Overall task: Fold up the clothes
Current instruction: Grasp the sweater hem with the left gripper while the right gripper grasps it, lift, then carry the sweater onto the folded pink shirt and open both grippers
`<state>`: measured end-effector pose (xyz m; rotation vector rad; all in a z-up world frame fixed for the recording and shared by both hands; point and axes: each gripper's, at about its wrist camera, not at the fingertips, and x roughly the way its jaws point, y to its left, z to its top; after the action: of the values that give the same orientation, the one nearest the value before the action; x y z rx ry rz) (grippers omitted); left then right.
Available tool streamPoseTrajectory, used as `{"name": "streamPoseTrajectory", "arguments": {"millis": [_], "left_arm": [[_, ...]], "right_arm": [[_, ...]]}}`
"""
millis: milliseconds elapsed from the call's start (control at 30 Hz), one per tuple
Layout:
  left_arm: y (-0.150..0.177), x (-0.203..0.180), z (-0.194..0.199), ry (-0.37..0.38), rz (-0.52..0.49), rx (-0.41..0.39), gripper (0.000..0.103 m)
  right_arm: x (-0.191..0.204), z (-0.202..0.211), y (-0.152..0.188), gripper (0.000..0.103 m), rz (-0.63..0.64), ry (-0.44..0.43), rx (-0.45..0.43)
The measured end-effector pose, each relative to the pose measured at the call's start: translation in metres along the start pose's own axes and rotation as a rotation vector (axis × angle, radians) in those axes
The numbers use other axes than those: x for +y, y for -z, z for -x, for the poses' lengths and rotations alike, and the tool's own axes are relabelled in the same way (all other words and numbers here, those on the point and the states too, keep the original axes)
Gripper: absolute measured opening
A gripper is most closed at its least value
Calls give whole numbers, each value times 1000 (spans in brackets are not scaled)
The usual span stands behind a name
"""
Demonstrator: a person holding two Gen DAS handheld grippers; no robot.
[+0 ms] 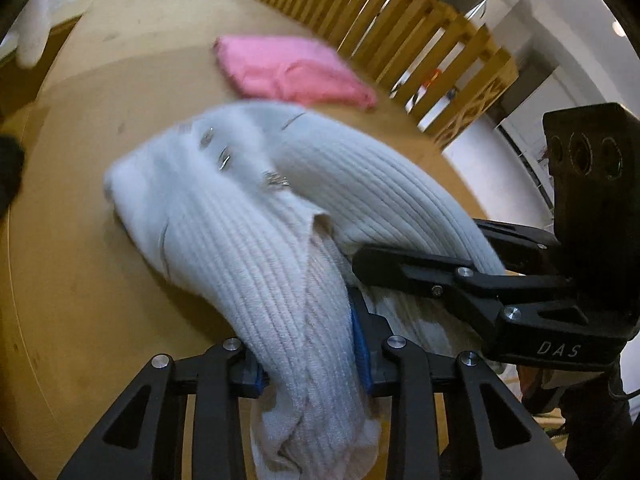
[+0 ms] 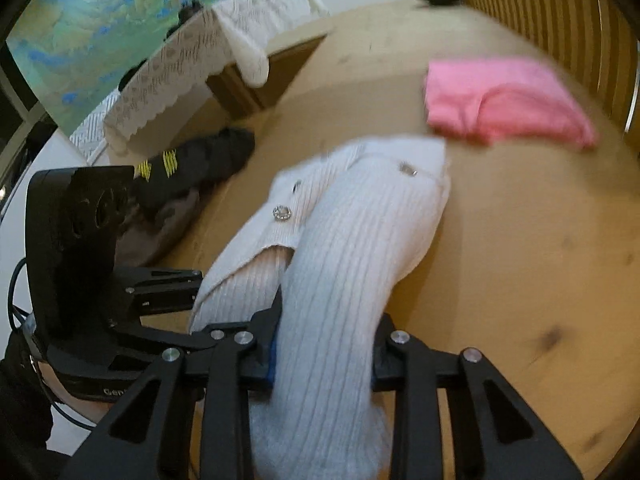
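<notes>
Both grippers, left gripper and right gripper, are clamping a white cardigan's near edge, lifting it mid-fold, its far end resting on the table near a folded pink garment; dark clothes are waiting.

Both grippers point steeply downward, side by side and close together. The left gripper has its jaws drawn in tight on a bunched fold of the white ribbed cardigan, blue pads pressed into the knit on either side. The right gripper does the same, its jaws clamped on a thick roll of that cardigan. From the left wrist view, the right gripper's black body sits just to the right, fingers angled in toward the left one's. No bare hand shows.
</notes>
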<state>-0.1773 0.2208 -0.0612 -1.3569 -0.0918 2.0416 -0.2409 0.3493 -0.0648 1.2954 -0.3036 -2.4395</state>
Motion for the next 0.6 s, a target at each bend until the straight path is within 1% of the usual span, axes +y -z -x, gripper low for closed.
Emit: {"name": "streamPoseTrajectory", "arguments": {"millis": [67,233,300,400,467,600], "left_arm": [[-26,-5,7,5,-15,-30,29],[-90,-21,3,22,-34,-99,29],[-115,-24,2,14,-48,-120,29],[-159,-36,-9,-14,-84,-161,29],[-187,-39,-9,-31,-102,-185,29],[-240,-43,-12,-86,-170,-253,29]], "right_arm": [[-5,14,-21,28,14,29,-29],[-26,41,-71,28,26,52,-97],[-36,48,-90,28,24,61,-120],[-49,51,-124,28,36,82,-165],[-60,55,-145,28,45,87,-200],[-86,53,-192,28,61,81,-272]]}}
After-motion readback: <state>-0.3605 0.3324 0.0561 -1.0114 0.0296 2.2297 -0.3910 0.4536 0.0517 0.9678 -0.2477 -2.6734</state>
